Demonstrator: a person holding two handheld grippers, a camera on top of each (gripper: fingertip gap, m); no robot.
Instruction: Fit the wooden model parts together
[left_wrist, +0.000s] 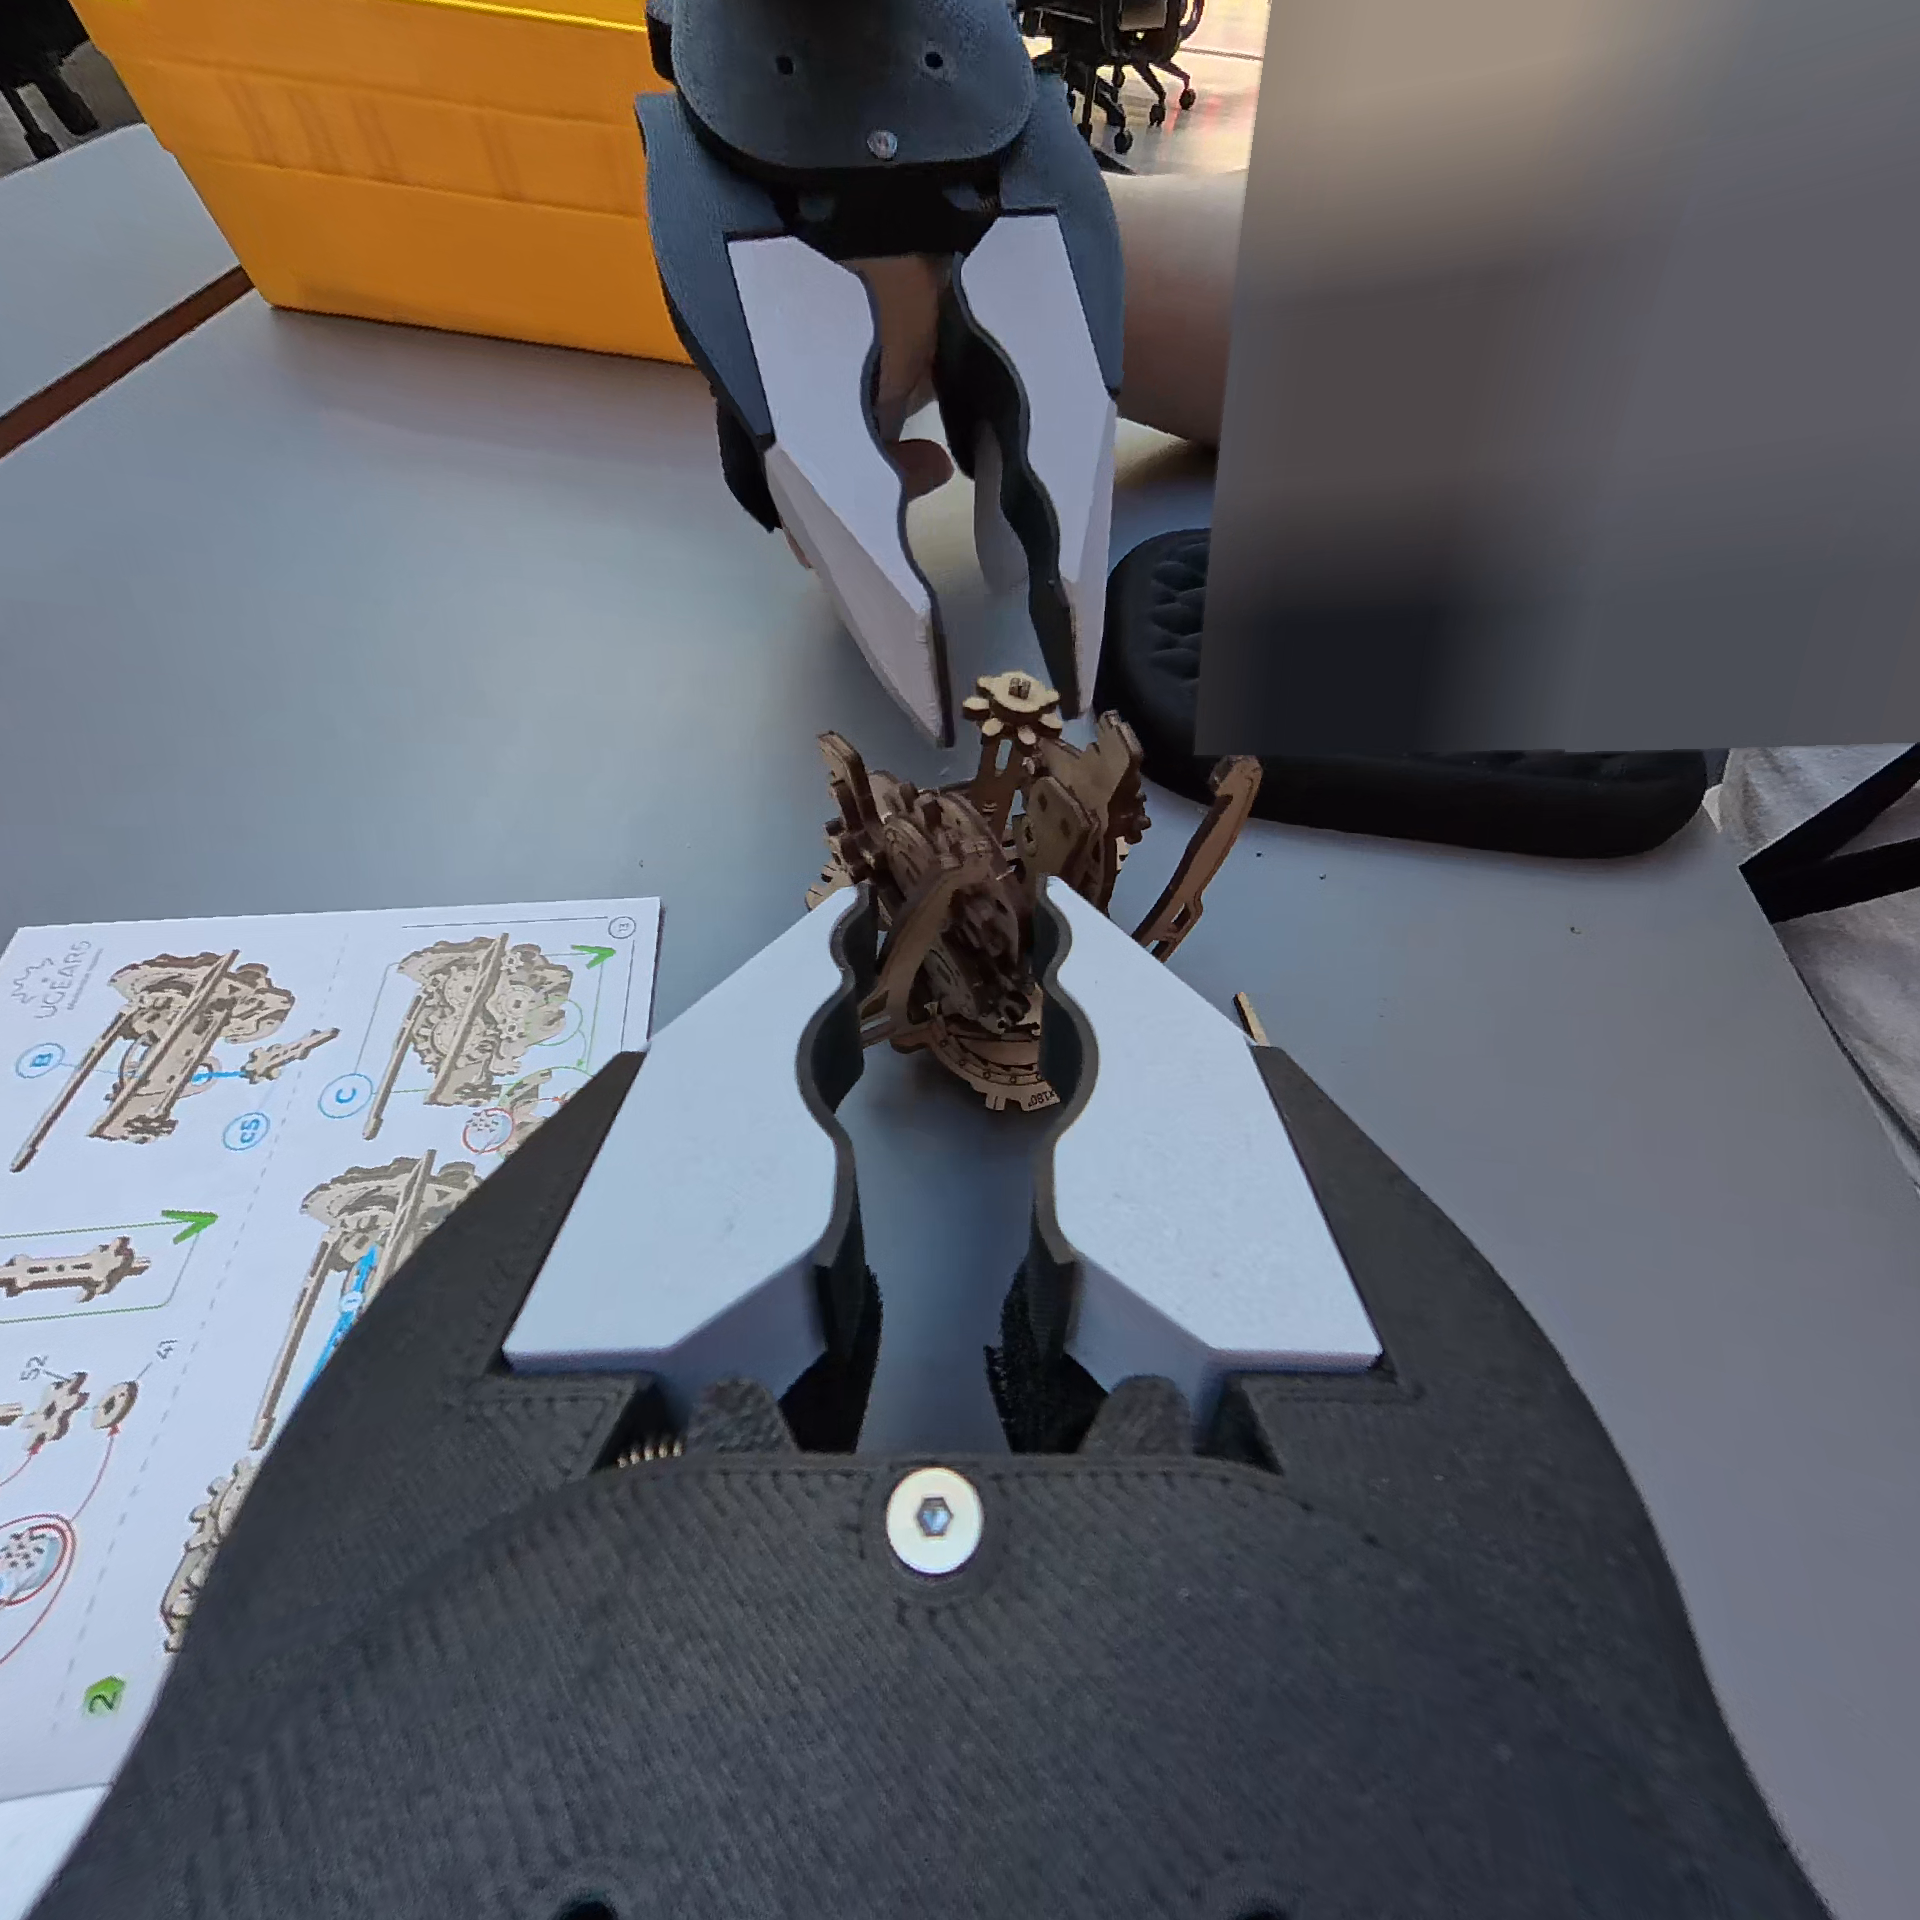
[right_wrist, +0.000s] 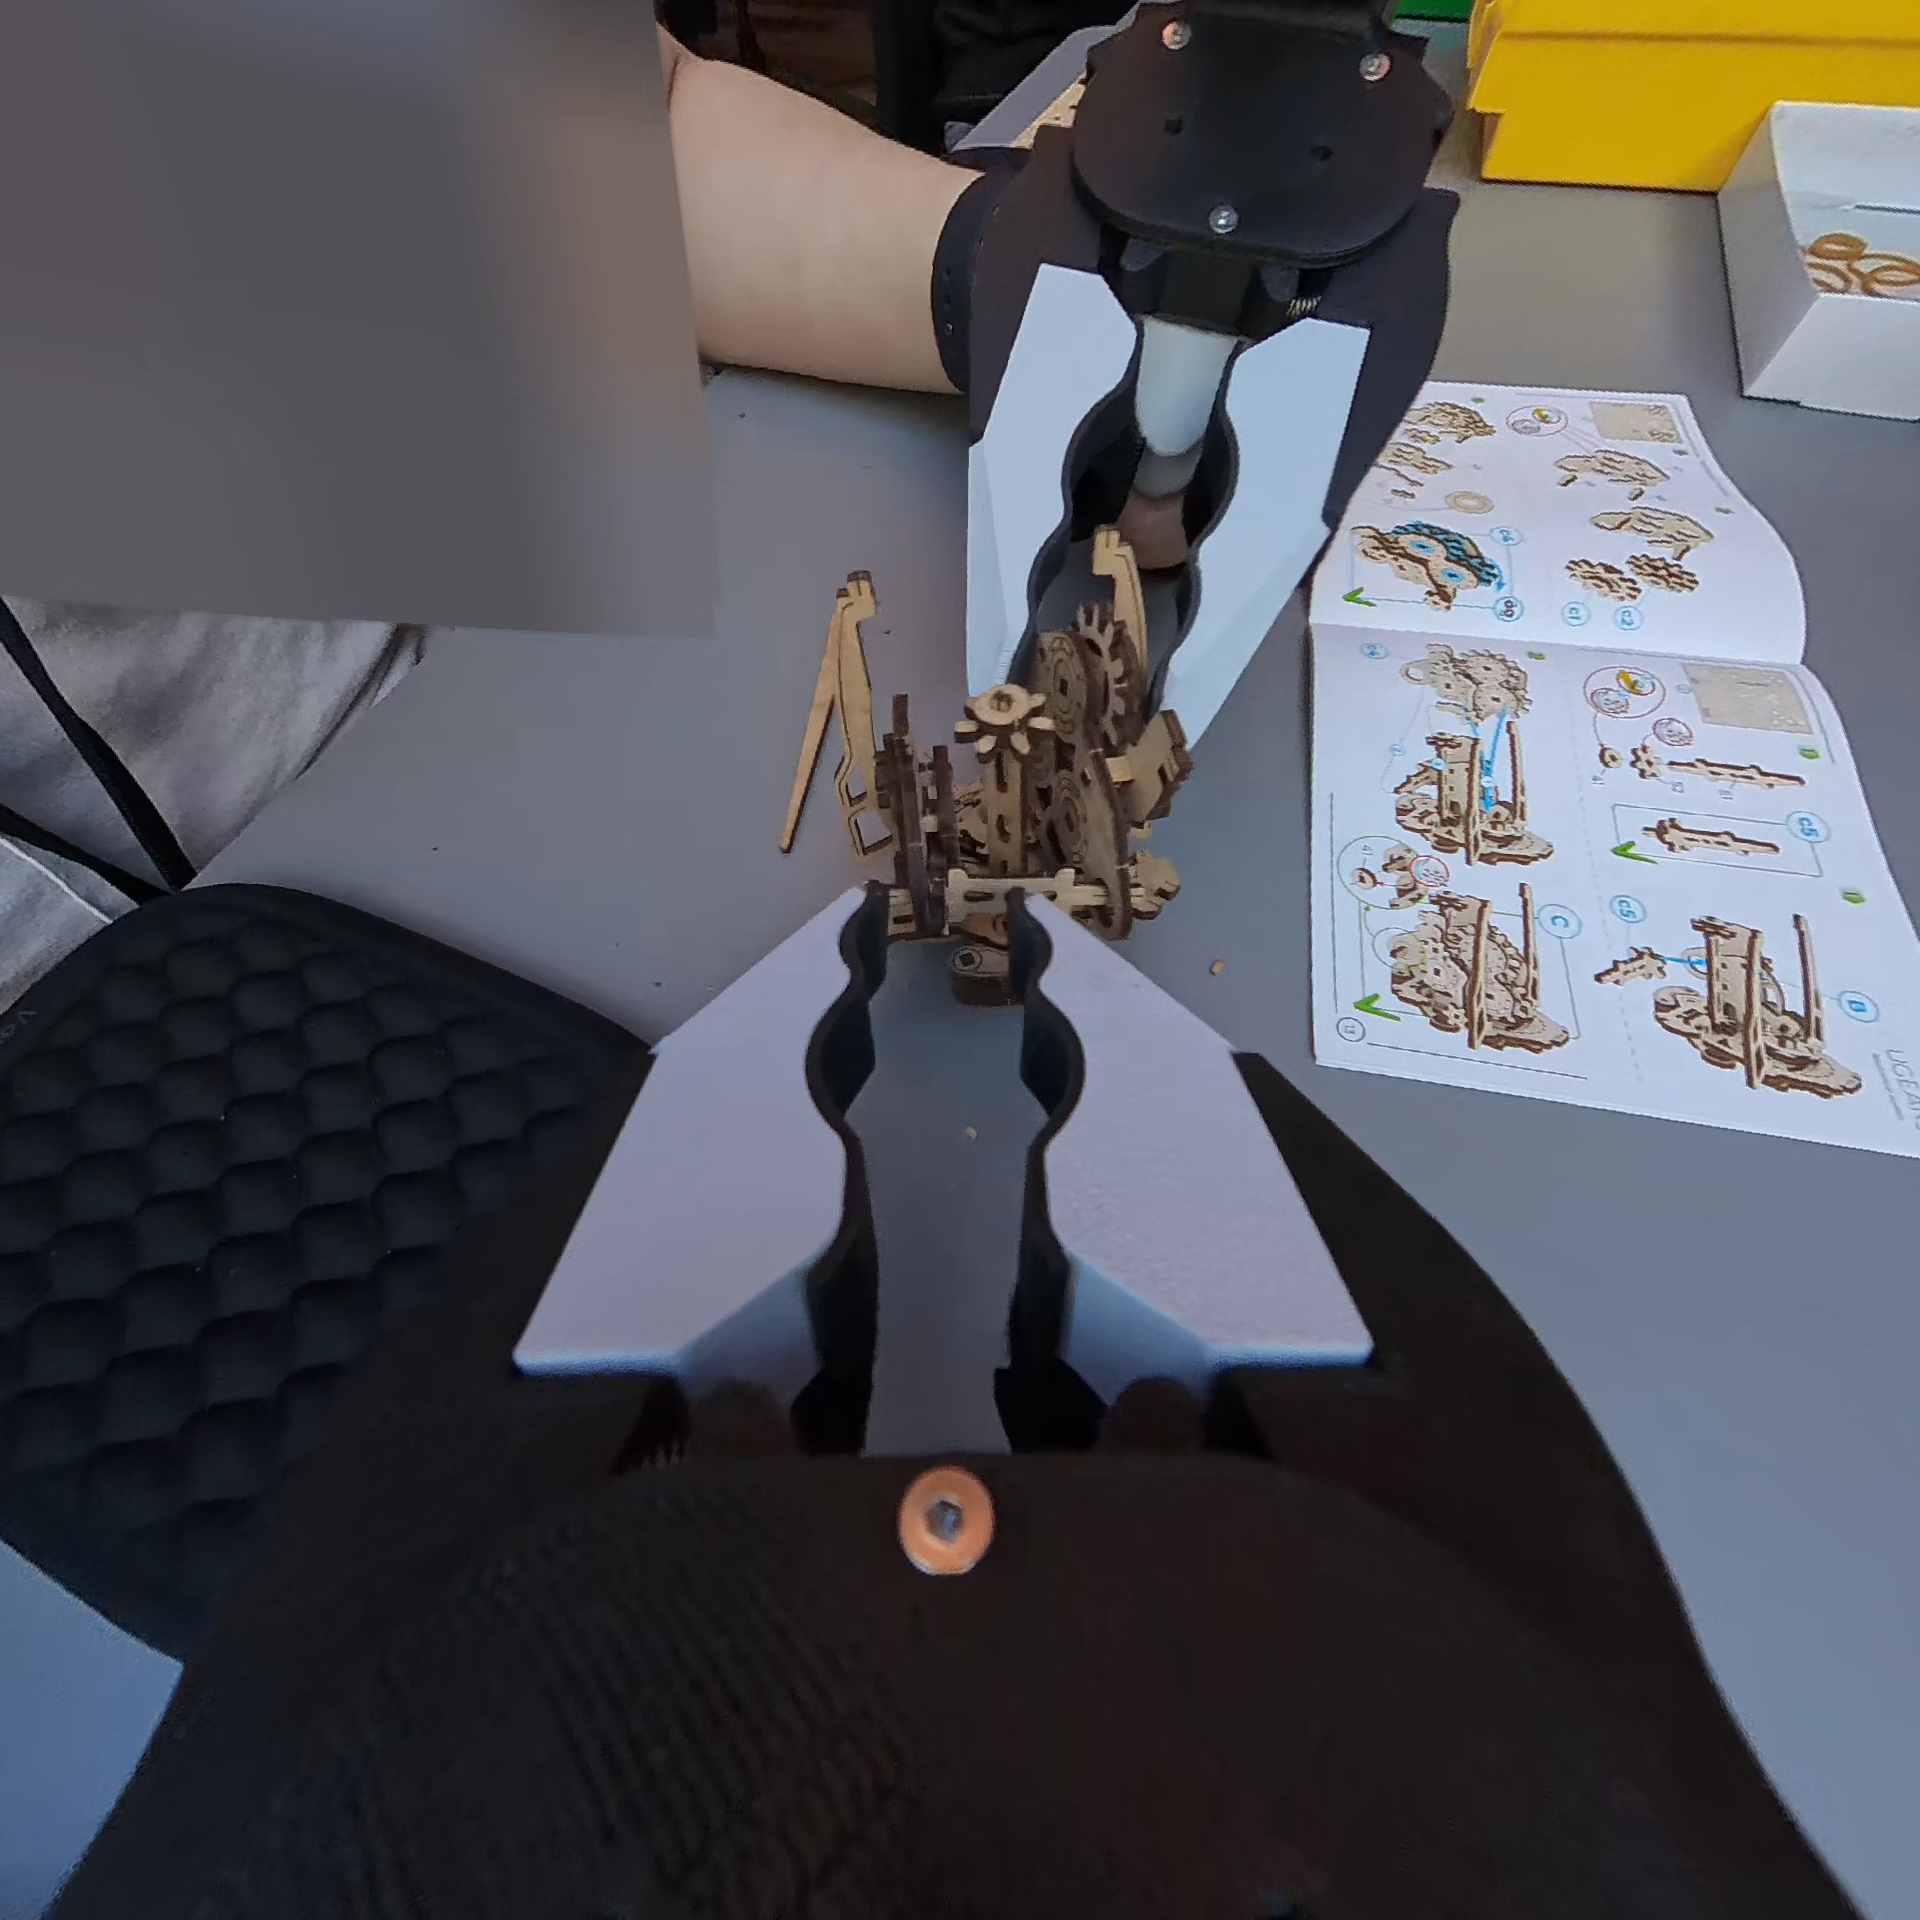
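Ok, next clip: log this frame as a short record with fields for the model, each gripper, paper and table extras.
model: wooden gear model, partly built, standing on grey table
left gripper: jaws closed on the model's near side
right gripper: jaws at the model's cross bar; contact unclear
instructions: open sheet flat beside the model
extras: yellow bin, black cushion, white box
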